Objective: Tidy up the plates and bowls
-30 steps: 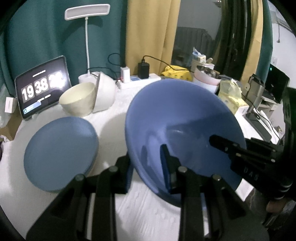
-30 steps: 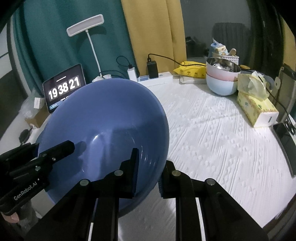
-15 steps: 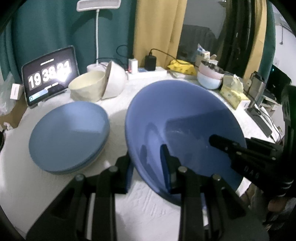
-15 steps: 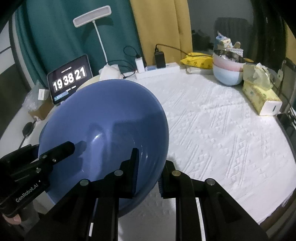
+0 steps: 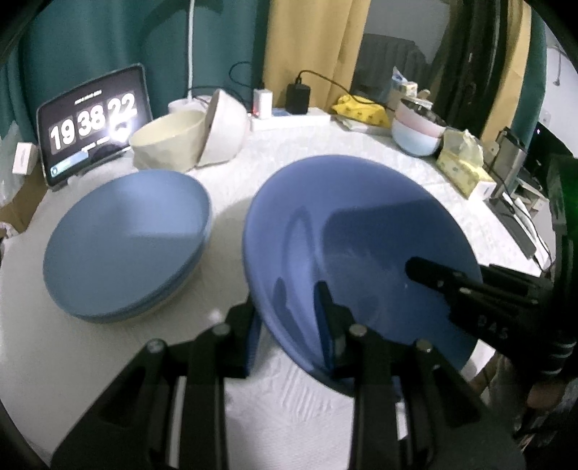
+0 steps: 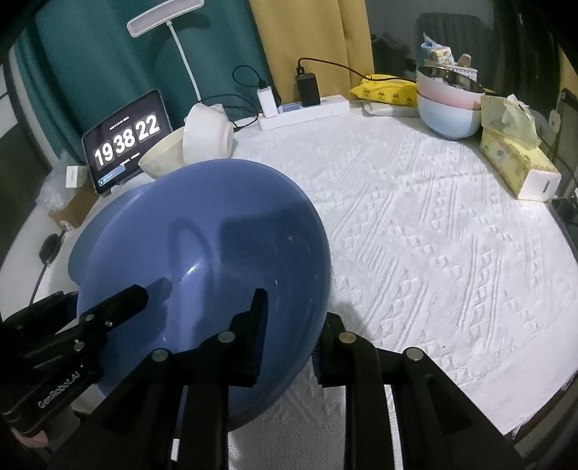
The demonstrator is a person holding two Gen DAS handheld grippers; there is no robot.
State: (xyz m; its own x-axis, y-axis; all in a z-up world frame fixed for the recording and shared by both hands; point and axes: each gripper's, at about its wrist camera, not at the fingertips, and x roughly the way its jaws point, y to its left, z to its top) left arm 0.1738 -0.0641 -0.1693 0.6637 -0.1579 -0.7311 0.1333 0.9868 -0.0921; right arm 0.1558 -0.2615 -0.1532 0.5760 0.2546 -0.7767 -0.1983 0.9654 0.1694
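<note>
Both grippers hold one large blue bowl [image 5: 361,246] by opposite rims, above the white tablecloth. My left gripper [image 5: 289,325] is shut on its near-left rim. My right gripper [image 6: 289,332] is shut on its right rim; the bowl also shows in the right wrist view [image 6: 216,253]. The right gripper's finger [image 5: 451,282] reaches in from the right. A stack of blue plates [image 5: 126,242] lies left of the bowl. A cream bowl [image 5: 169,141] and a white bowl on its side [image 5: 224,126] stand behind the plates.
A tablet clock [image 5: 94,119], a lamp [image 6: 162,21] and a power strip [image 6: 303,112] line the back edge. Stacked pink and blue bowls [image 6: 448,105] and a tissue box [image 6: 516,166] stand at the back right. White tablecloth [image 6: 433,235] spreads to the right.
Both grippers have risen and pulled back with the blue bowl; the table objects look lower and farther. The plate stack and back bowls have not moved.
</note>
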